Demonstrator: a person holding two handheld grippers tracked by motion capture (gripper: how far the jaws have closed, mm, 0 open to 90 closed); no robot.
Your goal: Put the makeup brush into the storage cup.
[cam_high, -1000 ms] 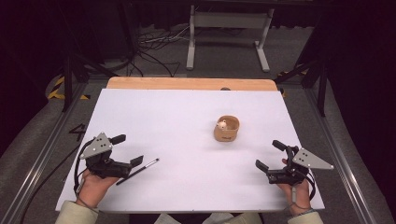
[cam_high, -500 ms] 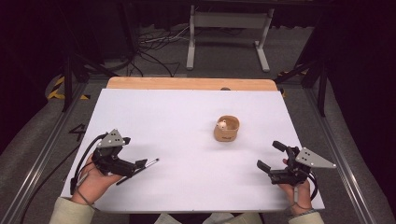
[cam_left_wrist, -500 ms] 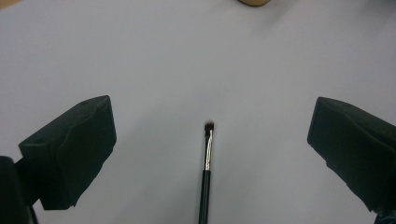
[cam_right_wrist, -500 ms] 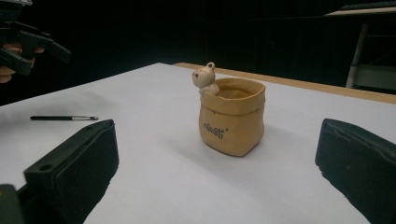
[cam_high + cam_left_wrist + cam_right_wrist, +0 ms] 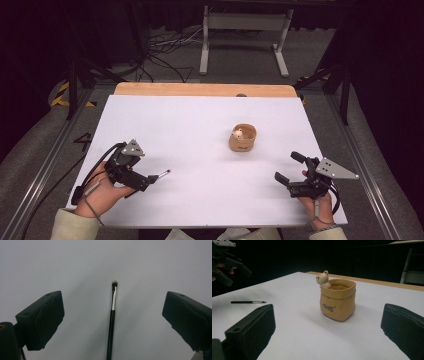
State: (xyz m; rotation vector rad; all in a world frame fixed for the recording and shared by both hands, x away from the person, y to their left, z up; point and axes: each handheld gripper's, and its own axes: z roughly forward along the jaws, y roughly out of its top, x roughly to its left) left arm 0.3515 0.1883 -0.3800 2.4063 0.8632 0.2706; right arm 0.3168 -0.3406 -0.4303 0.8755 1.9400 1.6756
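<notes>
A thin black makeup brush (image 5: 161,175) with a silver ferrule lies flat on the white table (image 5: 200,125), its bristles pointing right. My left gripper (image 5: 146,172) hovers over the handle end, open, with the brush (image 5: 111,315) running up between its wide jaws (image 5: 113,300) and touching neither. A tan bag-shaped pot (image 5: 243,138) with a small bear on its rim stands right of centre. My right gripper (image 5: 286,166) is open near the front right edge, facing the pot (image 5: 338,300) from a distance, with nothing between its fingers (image 5: 328,311).
A bare wooden strip (image 5: 200,89) runs along the table's far edge. Metal rails flank both sides, and stand legs and cables lie on the floor beyond. In the right gripper view the left gripper (image 5: 224,262) and the brush (image 5: 248,302) appear far off.
My left gripper has moved right, over the brush's handle. The brush, the pot and the right gripper have stayed where they were.
</notes>
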